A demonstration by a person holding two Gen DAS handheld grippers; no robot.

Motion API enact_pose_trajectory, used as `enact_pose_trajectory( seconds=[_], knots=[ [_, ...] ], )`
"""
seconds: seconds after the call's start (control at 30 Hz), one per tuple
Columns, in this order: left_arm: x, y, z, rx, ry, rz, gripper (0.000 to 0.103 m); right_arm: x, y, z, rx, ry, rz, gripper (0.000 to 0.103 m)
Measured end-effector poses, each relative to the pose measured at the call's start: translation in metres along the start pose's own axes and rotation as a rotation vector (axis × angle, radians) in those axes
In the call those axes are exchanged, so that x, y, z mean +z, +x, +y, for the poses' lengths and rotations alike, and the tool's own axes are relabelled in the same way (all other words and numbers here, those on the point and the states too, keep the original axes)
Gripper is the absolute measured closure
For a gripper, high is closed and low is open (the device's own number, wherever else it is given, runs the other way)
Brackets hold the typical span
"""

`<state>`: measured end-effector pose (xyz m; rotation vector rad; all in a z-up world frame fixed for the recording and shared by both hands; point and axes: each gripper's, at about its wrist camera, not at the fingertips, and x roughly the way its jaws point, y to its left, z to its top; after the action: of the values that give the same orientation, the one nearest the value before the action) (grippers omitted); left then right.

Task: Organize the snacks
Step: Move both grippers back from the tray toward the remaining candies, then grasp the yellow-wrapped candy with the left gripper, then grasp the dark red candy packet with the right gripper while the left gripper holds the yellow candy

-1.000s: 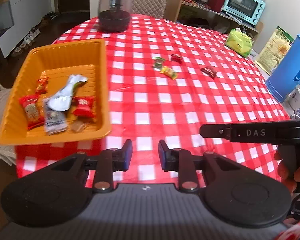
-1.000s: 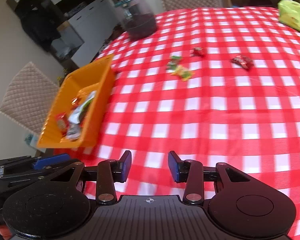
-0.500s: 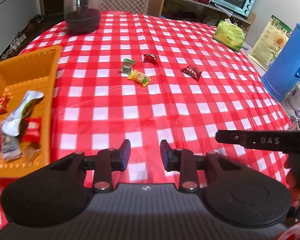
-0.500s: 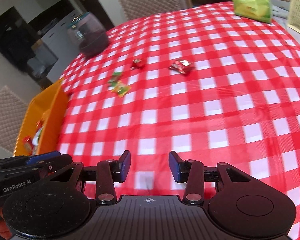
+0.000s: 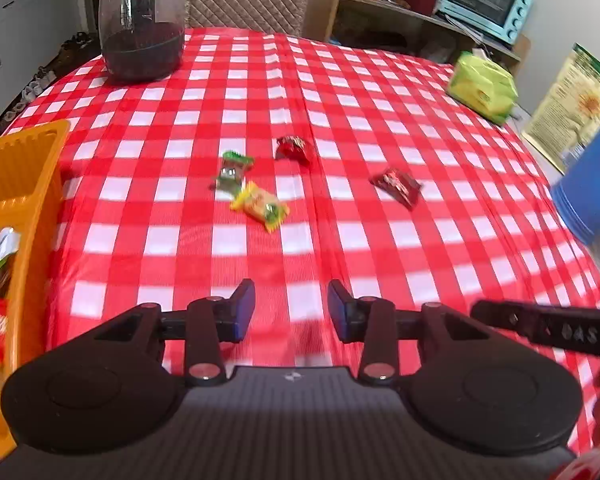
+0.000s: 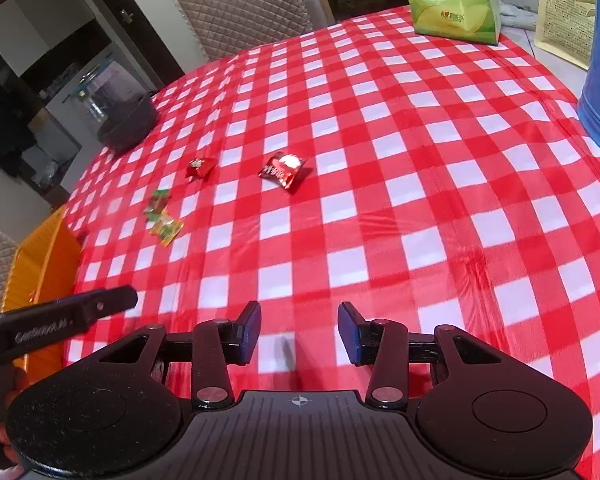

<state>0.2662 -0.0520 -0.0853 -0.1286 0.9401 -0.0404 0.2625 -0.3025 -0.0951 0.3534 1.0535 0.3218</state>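
Snack sorting, bench with red-checked cloth, two hand-held tools.

Bench [image 5: 340, 240] is carrying all items. Orange tray [image 5: 16, 184] is sitting at 9 o'clock in the left view, holding several wrapped snacks. Dark jar [image 5: 140, 24] is standing at 11 o'clock. Left tool [image 5: 291, 310] and right tool [image 6: 299, 331] are hovering low over the cloth, jaws spread and gripping nothing. Four loose snacks are lying mid-bench: red packet [image 5: 396, 185] at 1 o'clock, yellow packet [image 5: 261, 206], green candy [image 5: 233, 169] touching it, red candy [image 5: 293, 148] at 12 o'clock.
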Motion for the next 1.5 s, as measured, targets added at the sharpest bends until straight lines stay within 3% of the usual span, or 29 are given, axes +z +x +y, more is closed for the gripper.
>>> enact_pose_trajectory(
  seconds=[0.13,0.6,0.8,0.97,1.03,1.23,1.5],
  knots=[
    [0.012,0.022,0.002,0.017,-0.022,-0.018,0.062,0.006,0.009,-0.004,-0.007,0.007,0.003,0.060],
    [0.036,0.074,0.003,0.079,-0.024,-0.049,0.061,0.016,0.021,-0.015,-0.052,0.044,0.010,0.060],
    [0.039,0.083,0.001,0.115,0.007,-0.077,0.063,0.016,0.024,-0.017,-0.063,0.047,0.016,0.060],
    [0.038,0.084,-0.001,0.139,0.062,-0.090,0.072,0.019,0.027,-0.015,-0.066,0.027,0.010,0.060],
    [0.036,0.082,-0.001,0.138,0.081,-0.092,0.081,0.021,0.030,-0.013,-0.068,0.008,0.008,0.060],
    [0.031,0.074,0.005,0.135,0.102,-0.075,0.083,0.030,0.044,-0.003,-0.049,-0.085,-0.005,0.060],
    [0.025,0.045,0.026,0.149,0.052,-0.084,0.083,0.052,0.061,0.016,0.028,-0.322,-0.080,0.060]
  ],
)
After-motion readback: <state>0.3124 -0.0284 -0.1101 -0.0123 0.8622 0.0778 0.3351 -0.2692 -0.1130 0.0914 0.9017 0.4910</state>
